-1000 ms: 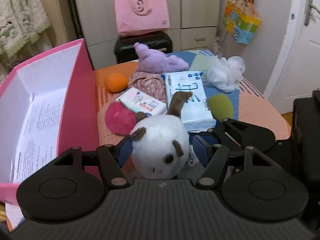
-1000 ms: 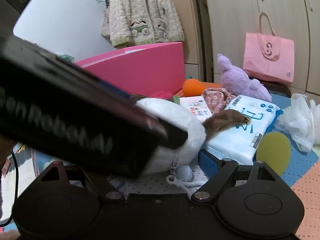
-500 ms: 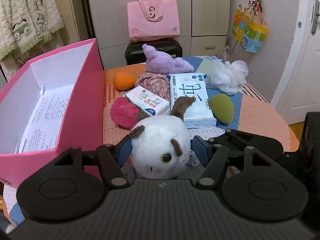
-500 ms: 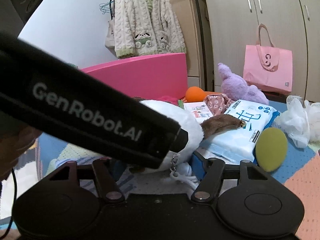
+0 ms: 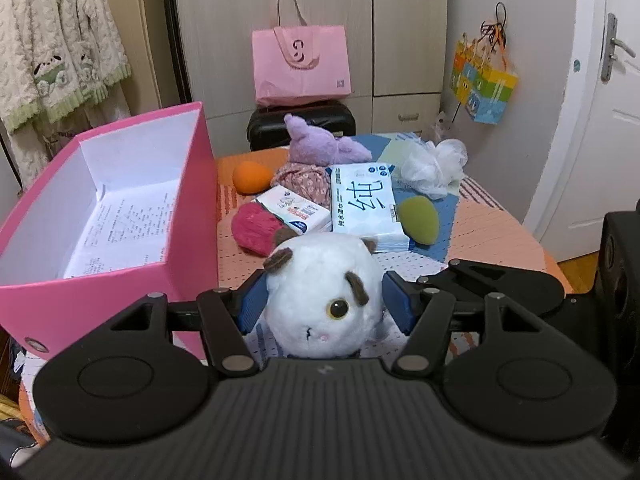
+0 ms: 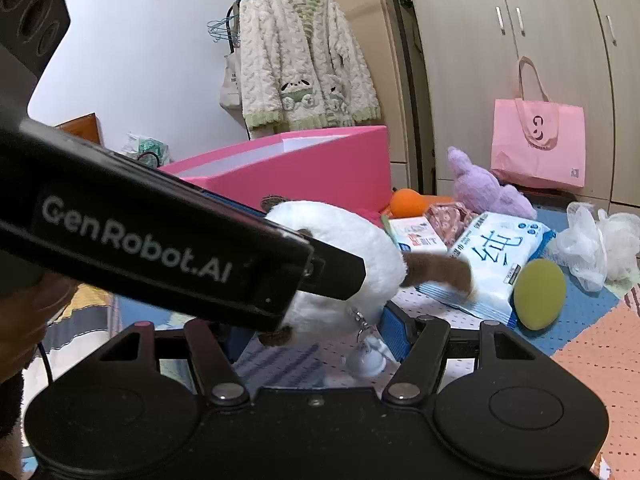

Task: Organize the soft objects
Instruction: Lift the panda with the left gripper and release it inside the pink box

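While the left gripper is closed on the round white plush toy, its blue pads press the toy's two sides and the toy's face, with one yellow eye and brown patches, looks back toward the camera. Seen from the right wrist, the same toy hangs above the table cloth with its brown tail sticking out toward the wipes pack, and a small white charm on a clasp dangles under it. Just left of the toy stands the pink box, open at the top, with a printed sheet of paper lying on its white floor. Beyond the toy on the table lie a dark pink fuzzy ball, a small tissue packet, the large wipes pack, a green egg-shaped sponge, an orange sponge, a floral cloth bundle, a purple plush and a white mesh bath puff. Behind the table a pink tote bag sits on a black suitcase. The right gripper sits low beside the toy with its fingers spread apart and nothing between them; the black body of the left gripper crosses in front of its view
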